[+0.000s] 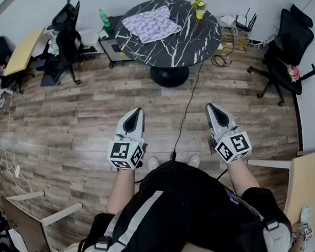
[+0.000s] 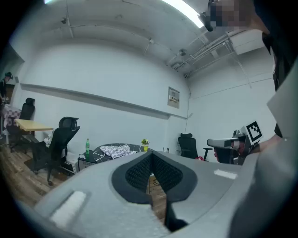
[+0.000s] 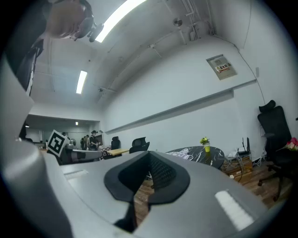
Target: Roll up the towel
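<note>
1 towel (image 1: 149,24), 2 closed tools (image 1: 136,113) (image 1: 212,108)

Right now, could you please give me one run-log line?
towel: unrolled on table | left tool: shut, empty | right tool: shut, empty

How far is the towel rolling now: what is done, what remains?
Done: nothing; the towel lies rumpled, unrolled, on the round table. In hand: nothing; left gripper and right gripper are shut and empty, far from it. Left: approach, grasp, roll.
</note>
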